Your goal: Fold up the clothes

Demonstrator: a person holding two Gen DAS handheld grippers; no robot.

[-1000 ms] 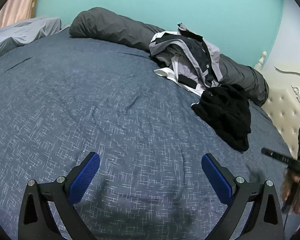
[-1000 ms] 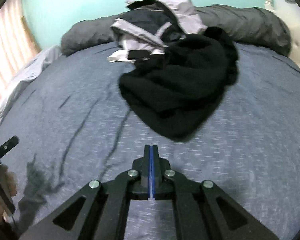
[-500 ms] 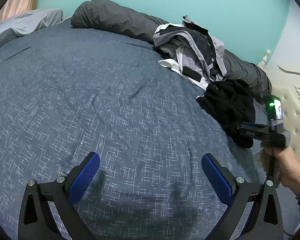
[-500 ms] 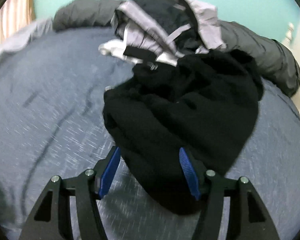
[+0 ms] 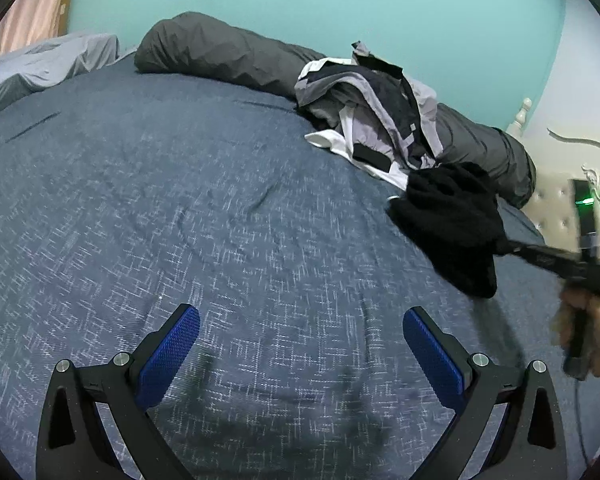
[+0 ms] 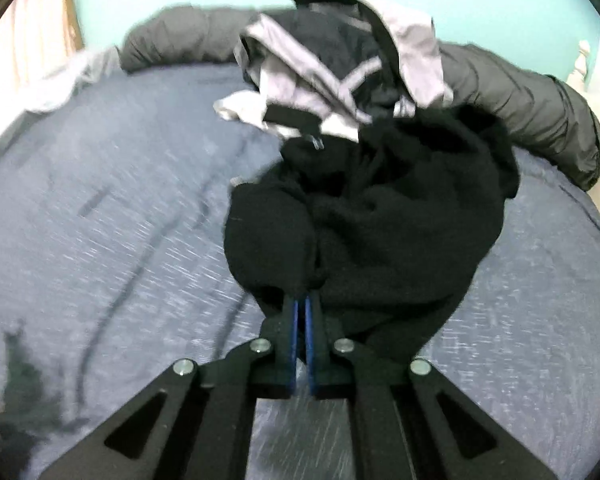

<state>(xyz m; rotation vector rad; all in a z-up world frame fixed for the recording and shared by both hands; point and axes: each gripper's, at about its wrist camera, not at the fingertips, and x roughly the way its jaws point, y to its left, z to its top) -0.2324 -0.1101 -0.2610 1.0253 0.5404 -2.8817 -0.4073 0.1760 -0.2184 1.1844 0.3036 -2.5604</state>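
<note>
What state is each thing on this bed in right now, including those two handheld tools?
Right tool: shut, pinching the black garment's near edge.
Left tool: open, empty, over bare bedspread.
Black garment: crumpled, unfolded, gripped at one edge.
Grey and white jacket: heaped, unfolded, against the rolled duvet.
Dark grey duvet: rolled up along the wall.
Bedspread: spread out, lightly creased.

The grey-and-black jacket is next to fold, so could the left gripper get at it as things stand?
Probably yes. The left gripper is open and empty over bare blue bedspread. Nothing lies between it and the grey-and-black jacket, though that sits far across the bed against the dark grey rolled duvet.
</note>
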